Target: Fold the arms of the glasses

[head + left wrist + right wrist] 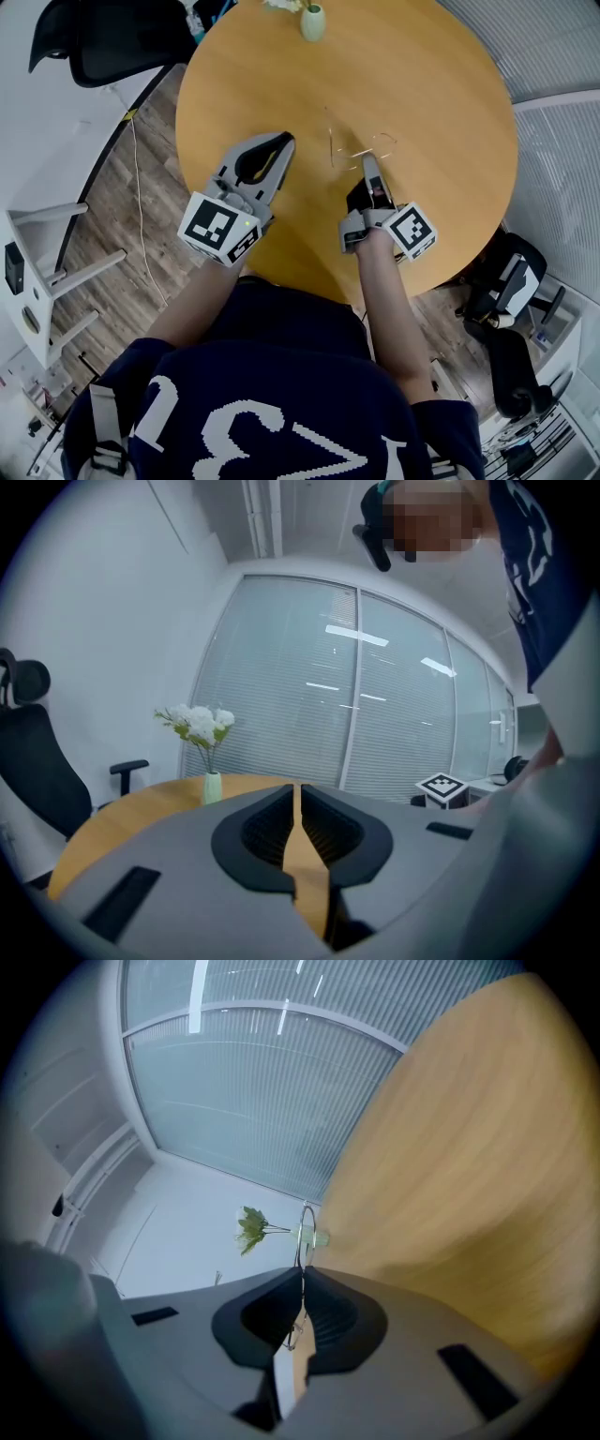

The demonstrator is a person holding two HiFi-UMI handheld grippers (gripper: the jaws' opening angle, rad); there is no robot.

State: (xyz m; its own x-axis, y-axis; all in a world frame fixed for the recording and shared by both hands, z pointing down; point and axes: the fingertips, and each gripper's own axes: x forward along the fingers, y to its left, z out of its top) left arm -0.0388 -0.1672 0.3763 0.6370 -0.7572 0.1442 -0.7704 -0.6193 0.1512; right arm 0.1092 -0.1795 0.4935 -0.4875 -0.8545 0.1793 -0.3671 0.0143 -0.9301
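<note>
Glasses [361,148], wire-thin, light and likely fragile, sit clenched by their frame in the right gripper's [368,164] fingers over the desk [450,112]; the left gripper's [281,142] fingers are closed, empty.

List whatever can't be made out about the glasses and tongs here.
- Right gripper view: the jaws of the right tongs hide all of the glasses but one wire rim.
- Head view: the frame is too thin against the table to tell if its arms are folded.
- Head view: the top edge cuts off the vase's flowers.
</note>
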